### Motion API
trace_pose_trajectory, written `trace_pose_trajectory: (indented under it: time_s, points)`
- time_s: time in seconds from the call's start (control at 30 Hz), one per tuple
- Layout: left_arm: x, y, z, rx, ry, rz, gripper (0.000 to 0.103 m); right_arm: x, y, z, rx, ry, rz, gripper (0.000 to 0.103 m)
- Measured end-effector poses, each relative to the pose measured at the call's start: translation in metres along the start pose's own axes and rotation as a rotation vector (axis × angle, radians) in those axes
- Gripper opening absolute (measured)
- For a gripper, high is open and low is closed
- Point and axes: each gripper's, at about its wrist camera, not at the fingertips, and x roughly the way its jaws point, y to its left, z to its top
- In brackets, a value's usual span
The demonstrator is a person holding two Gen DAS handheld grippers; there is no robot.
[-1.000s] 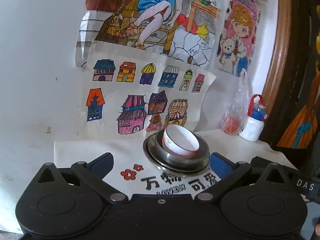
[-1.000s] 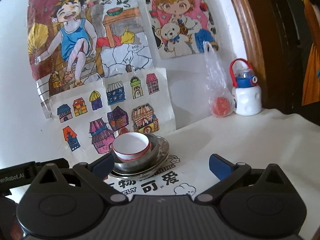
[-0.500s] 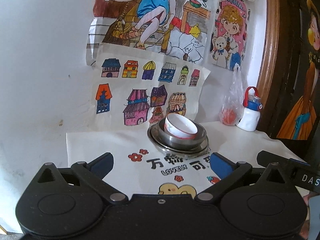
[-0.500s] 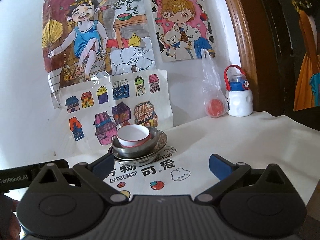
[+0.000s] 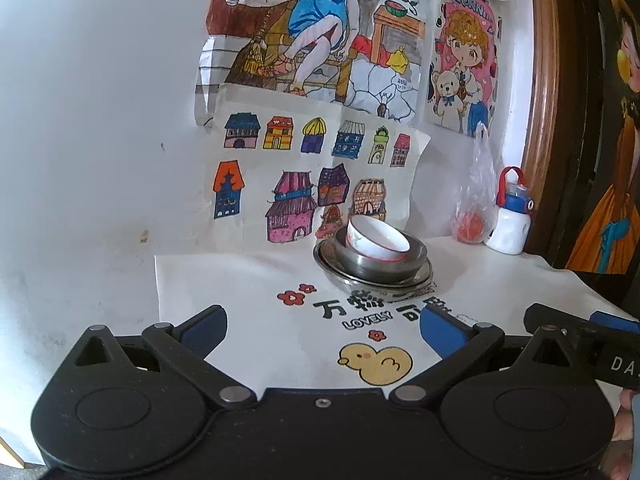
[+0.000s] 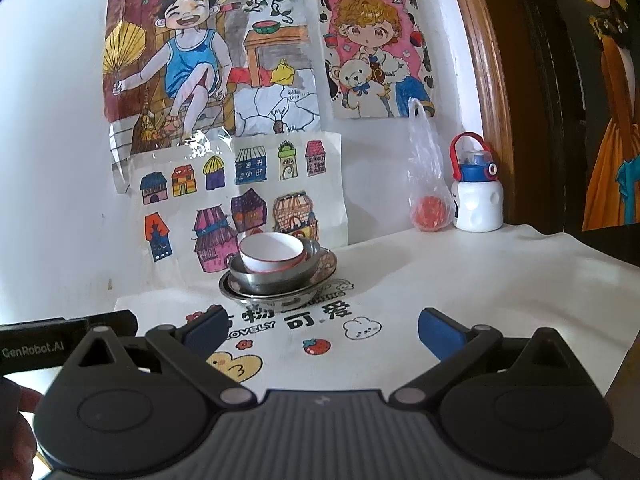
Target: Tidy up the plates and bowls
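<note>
Stack: we see a white bowl (image 6: 273,252) with a red rim sitting inside a steel bowl (image 6: 276,276), which sits on a steel plate (image 6: 320,276). All three are nested near the back of the table, just in front of the house drawings (image 6: 240,200) on the wall.
Tilt: in the left view the white bowl (image 5: 376,238) leans a little inside the steel bowl (image 5: 380,266); it is not seated level.
Cloth: we find the stack on a white cloth (image 6: 460,280) with printed characters, a duck and a strawberry. The cloth in front of the stack holds nothing else.
Left gripper (image 5: 322,330): our jaws stand wide apart with nothing between them. It hovers low over the cloth, well short of the stack.
Right gripper (image 6: 320,330): also spread wide and carrying nothing. It points at the stack from the near side and touches nothing.
Bystanders: a bag (image 6: 428,184) with something red in it and a white bottle (image 6: 476,196) stand at the back right, well apart from the stack.
Done: we judge the stacking complete, since we see no loose plate or bowl anywhere.
Left: perhaps only to level the white bowl, or nothing at all. We cannot tell whether more dishes lie outside both views.
Risk: if we nudge the white bowl, it may slide against the steel wall and clatter.
</note>
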Motion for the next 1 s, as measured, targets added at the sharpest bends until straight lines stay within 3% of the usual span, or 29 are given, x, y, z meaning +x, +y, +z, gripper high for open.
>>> trace_pose_trajectory:
  time_s: [1.0]
  points:
    - [0.012,0.009,-0.013,-0.027,0.033,0.037,0.102,0.018,-0.008,-0.006,0.047,0.041,-0.011,0.103]
